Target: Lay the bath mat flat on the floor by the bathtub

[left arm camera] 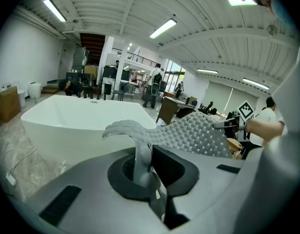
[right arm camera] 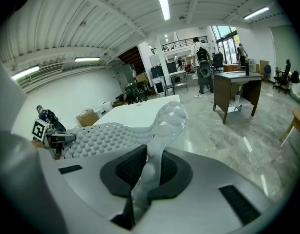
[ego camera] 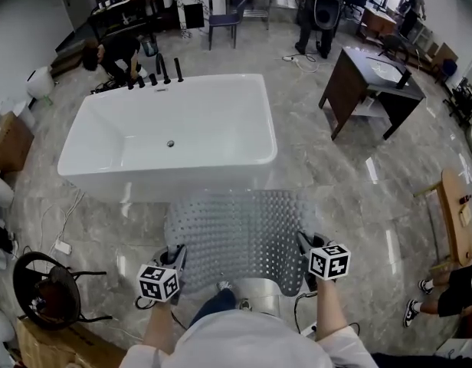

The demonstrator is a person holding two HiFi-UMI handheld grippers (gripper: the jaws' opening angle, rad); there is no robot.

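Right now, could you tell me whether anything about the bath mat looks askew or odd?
The bath mat is not flat: it arches between the left gripper and right gripper, each shut on a near corner, with those corners curling up beyond the jaws. Nothing looks spilled or damaged.

The bath mat is translucent grey, dotted all over with round bumps. The bathtub is plain white; the floor is grey veined marble.

The bath mat hides part of the lower wall of the bathtub — its own near edge lies behind the wearer's knee; a bystander is cut off at right.
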